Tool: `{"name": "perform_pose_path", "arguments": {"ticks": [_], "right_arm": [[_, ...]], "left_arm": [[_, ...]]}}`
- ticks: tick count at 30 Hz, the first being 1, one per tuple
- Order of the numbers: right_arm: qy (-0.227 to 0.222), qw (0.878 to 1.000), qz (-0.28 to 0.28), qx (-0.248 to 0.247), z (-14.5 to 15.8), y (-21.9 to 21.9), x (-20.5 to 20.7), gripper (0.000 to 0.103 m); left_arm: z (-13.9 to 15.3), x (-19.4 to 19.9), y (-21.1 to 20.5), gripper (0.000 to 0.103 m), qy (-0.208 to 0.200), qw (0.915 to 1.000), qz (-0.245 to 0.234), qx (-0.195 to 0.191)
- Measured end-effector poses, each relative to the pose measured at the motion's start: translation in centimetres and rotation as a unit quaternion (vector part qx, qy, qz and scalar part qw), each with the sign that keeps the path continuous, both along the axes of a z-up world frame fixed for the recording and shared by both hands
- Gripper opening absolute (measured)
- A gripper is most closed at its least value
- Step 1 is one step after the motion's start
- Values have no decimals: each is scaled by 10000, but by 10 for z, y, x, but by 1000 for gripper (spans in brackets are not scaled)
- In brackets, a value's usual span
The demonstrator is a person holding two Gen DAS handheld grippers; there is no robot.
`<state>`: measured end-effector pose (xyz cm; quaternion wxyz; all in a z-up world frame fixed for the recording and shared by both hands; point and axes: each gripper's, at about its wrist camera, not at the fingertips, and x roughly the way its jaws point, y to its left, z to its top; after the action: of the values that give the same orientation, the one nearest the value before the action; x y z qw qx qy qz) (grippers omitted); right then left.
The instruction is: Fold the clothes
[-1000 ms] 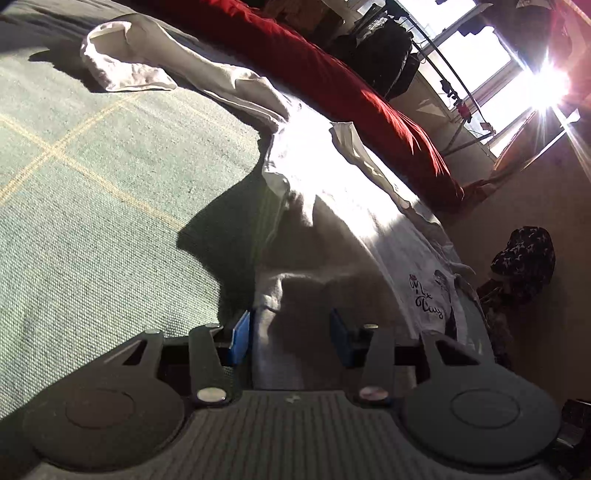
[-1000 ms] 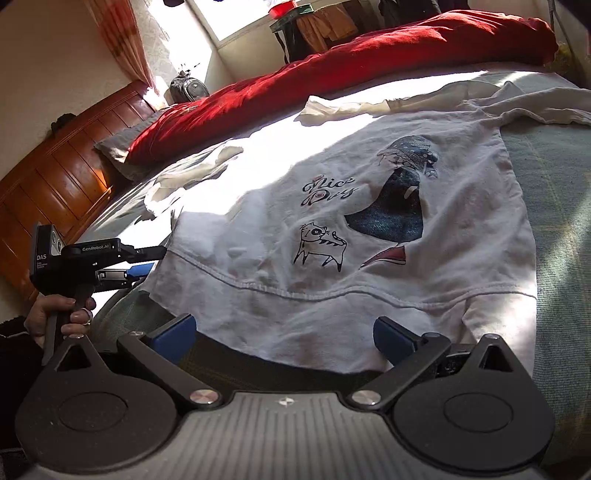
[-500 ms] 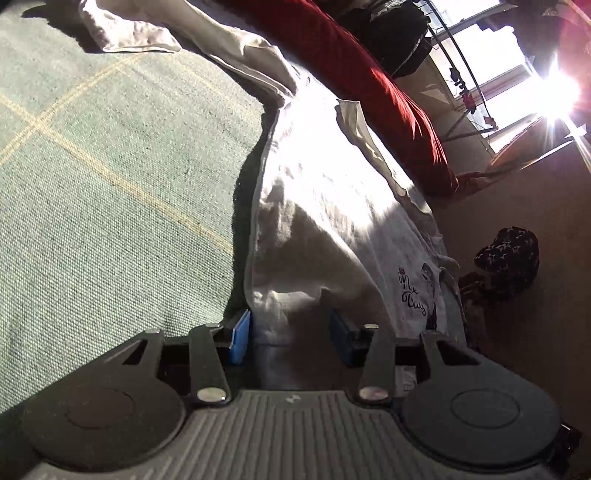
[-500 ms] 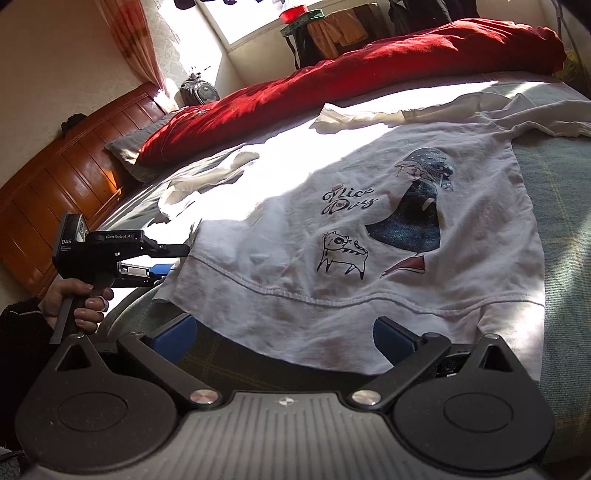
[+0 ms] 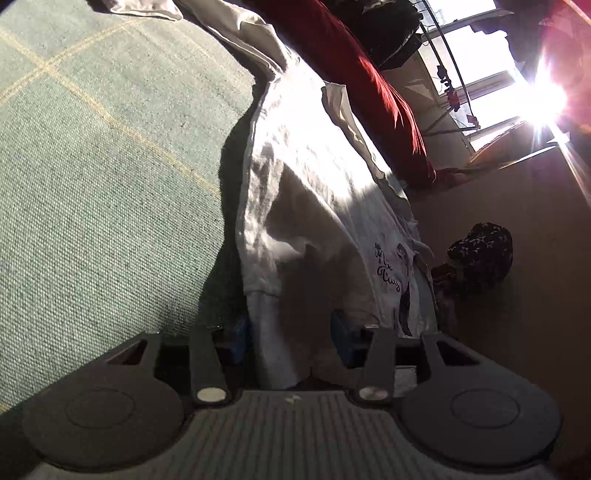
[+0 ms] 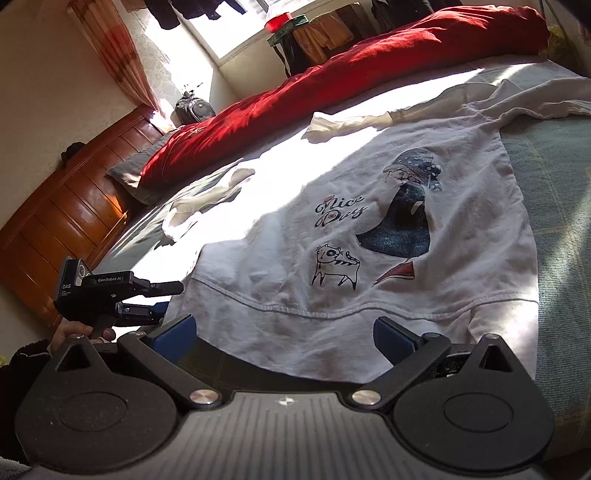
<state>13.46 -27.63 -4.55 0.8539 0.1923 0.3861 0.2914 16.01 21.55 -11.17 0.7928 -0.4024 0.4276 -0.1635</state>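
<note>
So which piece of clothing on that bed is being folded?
Look at the bed with the green cover and the long red quilt across its far side. Spread flat in front of it lies a white shirt, the only item printed with "Nice Day" and a little cat.

- A wide bed is covered by a green woven bedspread (image 5: pixel 110 184) crossed by thin yellow lines.
- A long red quilt (image 6: pixel 369 62) is laid along the far side of the bed.
- A reddish-brown panelled wooden headboard (image 6: pixel 66 206) is seen at the left.
- A bright window (image 6: pixel 236 26) is flanked by a checked orange curtain (image 6: pixel 110 48).
- Plain cream walls (image 6: pixel 44 92) are lit by strong sunlight.
</note>
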Motion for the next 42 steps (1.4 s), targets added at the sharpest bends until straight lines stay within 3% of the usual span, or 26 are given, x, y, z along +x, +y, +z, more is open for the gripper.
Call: {"name": "perform_pose_path", "arguments": {"ticks": [8,13,16,24,30,36,42], "right_arm": [[594,9911,-1026,609,-18,-81,17,103],[964,9785,-1569,931,-37,-109,30,103],[1274,9719,-1435,1363,-54,-112,40,103],[1381,9689,-1126,1718,-60,-102,75,103],[1728,9603,-706,2075,-68,-106,63,103],[1835,9474,-813,2493,-80,-115,69,103],[1563,9544,-747,2431,-79,-112,62,103]], "left_arm": [[-2,-2,-2,47,-120,9999,-27,86],[-4,-3,0,47,-160,9999,-14,9],[-4,-3,0,47,-157,9999,3,-8],[-4,-3,-1,47,-139,9999,9,-6],[-6,-4,1,47,-154,9999,12,-41],[-6,-6,1,47,-184,9998,15,-34],[-8,-7,3,47,-213,9998,17,-58]]}}
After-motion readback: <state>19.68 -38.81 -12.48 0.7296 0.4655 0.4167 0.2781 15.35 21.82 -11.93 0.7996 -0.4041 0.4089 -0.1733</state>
